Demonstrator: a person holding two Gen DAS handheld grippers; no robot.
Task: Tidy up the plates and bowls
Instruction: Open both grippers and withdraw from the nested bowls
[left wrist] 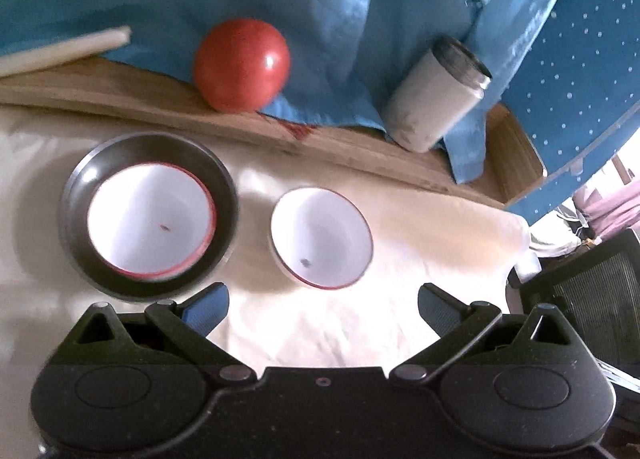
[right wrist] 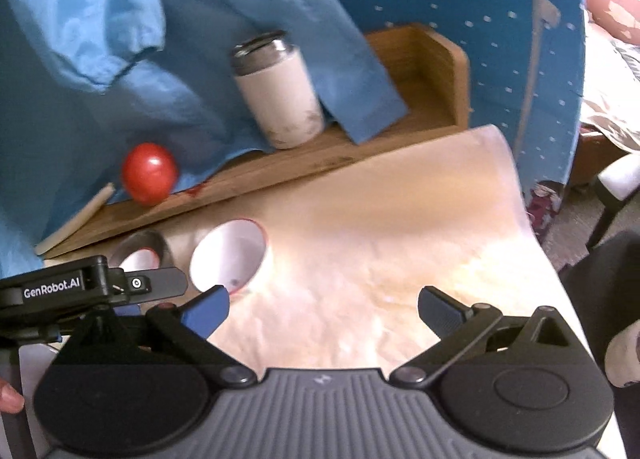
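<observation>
The worktop (left wrist: 340, 339), under a pale cloth, spreads out ahead of both claws. Ahead of the left claw (left wrist: 323, 305) and off to its left sits the dark plate (left wrist: 76, 187), and a white bowl (left wrist: 150, 219) with a red rim is nested inside it, empty but for a small dark speck. That pairing looks done. Directly ahead of the same claw, just beyond its fingertips, a second white bowl (left wrist: 322, 237) stands alone on the cloth, also empty except for a speck; it sits just beside the plate without touching it. My judgement is that this loose bowl is what remains, likely to go into the first bowl.

The left claw is spread wide and holds nothing. The right claw (right wrist: 323, 305) is likewise wide and empty, with the lone bowl ahead of it to the left.

Farther ahead on a wooden ledge (left wrist: 120, 95) stand a white tumbler (left wrist: 432, 103) and a red ball (left wrist: 242, 65); the tumbler's contents cannot be seen.
</observation>
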